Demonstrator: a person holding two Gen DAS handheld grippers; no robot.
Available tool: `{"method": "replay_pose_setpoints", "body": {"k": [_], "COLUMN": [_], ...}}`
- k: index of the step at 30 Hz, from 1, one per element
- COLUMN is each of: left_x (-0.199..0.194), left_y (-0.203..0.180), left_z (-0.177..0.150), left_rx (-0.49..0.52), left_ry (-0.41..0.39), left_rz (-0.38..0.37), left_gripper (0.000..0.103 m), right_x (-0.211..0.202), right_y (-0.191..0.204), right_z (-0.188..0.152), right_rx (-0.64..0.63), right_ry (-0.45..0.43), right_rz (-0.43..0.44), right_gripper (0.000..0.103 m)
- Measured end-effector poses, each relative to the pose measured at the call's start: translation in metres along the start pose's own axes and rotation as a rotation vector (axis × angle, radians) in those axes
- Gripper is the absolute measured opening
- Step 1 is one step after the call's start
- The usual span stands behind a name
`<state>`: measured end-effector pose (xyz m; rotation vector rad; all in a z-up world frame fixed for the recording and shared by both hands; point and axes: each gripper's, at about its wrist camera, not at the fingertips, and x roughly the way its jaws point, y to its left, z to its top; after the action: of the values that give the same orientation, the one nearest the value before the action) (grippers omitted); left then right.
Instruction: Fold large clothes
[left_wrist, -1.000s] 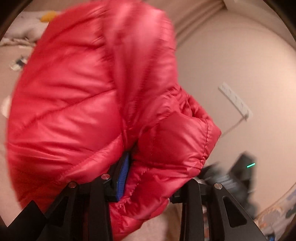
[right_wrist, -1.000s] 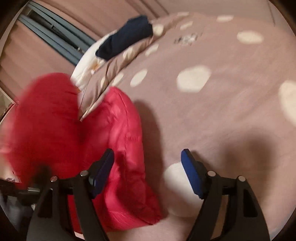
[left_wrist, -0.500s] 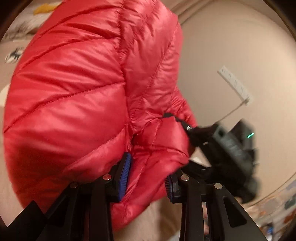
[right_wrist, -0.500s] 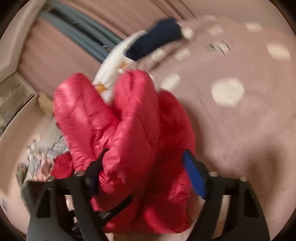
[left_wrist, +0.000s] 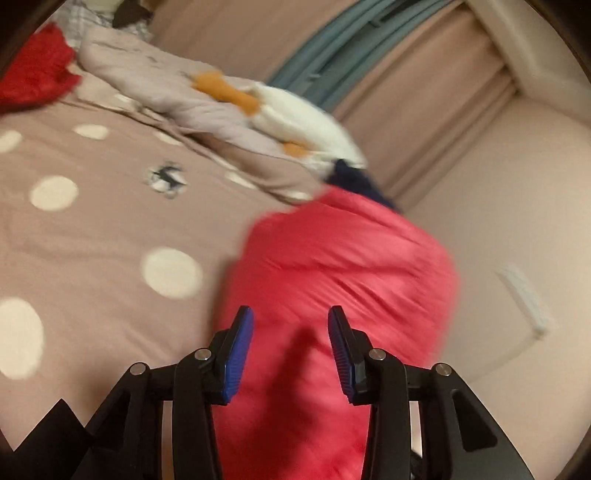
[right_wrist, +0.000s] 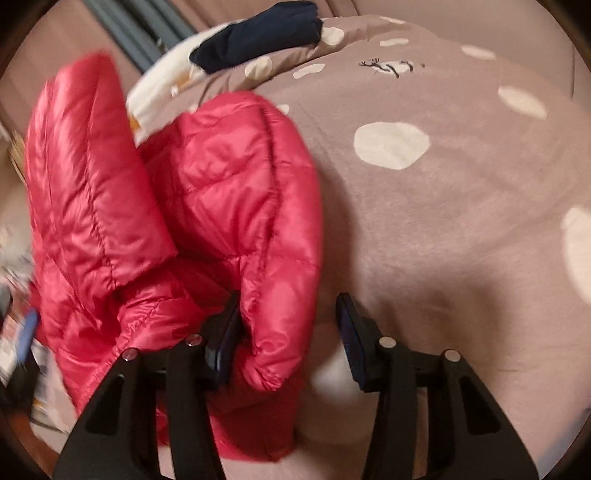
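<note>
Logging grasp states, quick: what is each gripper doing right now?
Left gripper: open, holding nothing, above the red quilted puffer jacket.
Right gripper: open, jacket cuff between its fingers, not clamped.

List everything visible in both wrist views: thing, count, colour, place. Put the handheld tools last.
Quilted puffer jacket: one, shiny red, bunched on the bedspread near the bed's edge.
Polka-dot bedspread: one, dusty pink with cream dots and a small dark deer print, covering the bed.
Folded dark garment: one, navy, on top of the rumpled bedding at the far end.
White plush toy with orange parts: one, lying on the rumpled bedding.
Fuzzy red item: one, far corner of the bed.
Curtain: pink, with a grey-green strip beside it, behind the bed.
Left tool: black with blue pads, open over the jacket.
Right tool: black with blue pads, open, one pad against a jacket fold.
</note>
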<state>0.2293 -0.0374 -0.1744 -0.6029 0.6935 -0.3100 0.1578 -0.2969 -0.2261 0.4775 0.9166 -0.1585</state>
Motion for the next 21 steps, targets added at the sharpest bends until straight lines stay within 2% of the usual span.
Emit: {"method": "replay_pose_setpoints", "body": {"k": [2,3,7,9,11,14,16,17,19,21], "left_x": [0.031,0.045,0.048,0.053,0.055,0.060,0.061,0.062,0.063,0.064], "left_y": [-0.009,-0.022,-0.034,-0.036,-0.034,-0.034,-0.032,-0.032,-0.031,-0.030], "left_z": [0.008,0.007,-0.003,-0.002,-0.005,-0.003,-0.002,-0.003,-0.006,-0.006], "left_rx": [0.063,0.105,0.284,0.298,0.286,0.311,0.321,0.321,0.332,0.354], "left_ry": [0.084,0.095,0.044,0.048,0.058,0.071,0.071,0.071,0.073,0.075], "left_rz": [0.002,0.017,0.077,0.085,0.069,0.077,0.079,0.074,0.066,0.077], "left_gripper": [0.039,0.039,0.039,0.039,0.039,0.039,0.039,0.039,0.039,0.040], "right_x": [0.002,0.001,-0.006,-0.021,-0.051,-0.104,-0.121,-0.118,-0.096,-0.056], "right_y": [0.002,0.000,-0.015,-0.025,-0.032,-0.027,-0.011,0.003,0.029,0.053], "right_z": [0.001,-0.003,-0.008,-0.004,0.004,0.024,0.040,0.055,0.085,0.109], "right_rx": [-0.040,-0.050,-0.002,0.063,0.127,0.129,0.073,0.033,-0.012,-0.064], "right_ry": [0.017,0.022,0.006,-0.014,-0.112,-0.317,-0.416,-0.427,-0.386,-0.318], "right_rz": [-0.041,-0.051,-0.048,-0.042,-0.045,0.071,0.160,0.204,0.284,0.290], "right_gripper": [0.049,0.049,0.052,0.052,0.055,0.056,0.063,0.064,0.063,0.059]}}
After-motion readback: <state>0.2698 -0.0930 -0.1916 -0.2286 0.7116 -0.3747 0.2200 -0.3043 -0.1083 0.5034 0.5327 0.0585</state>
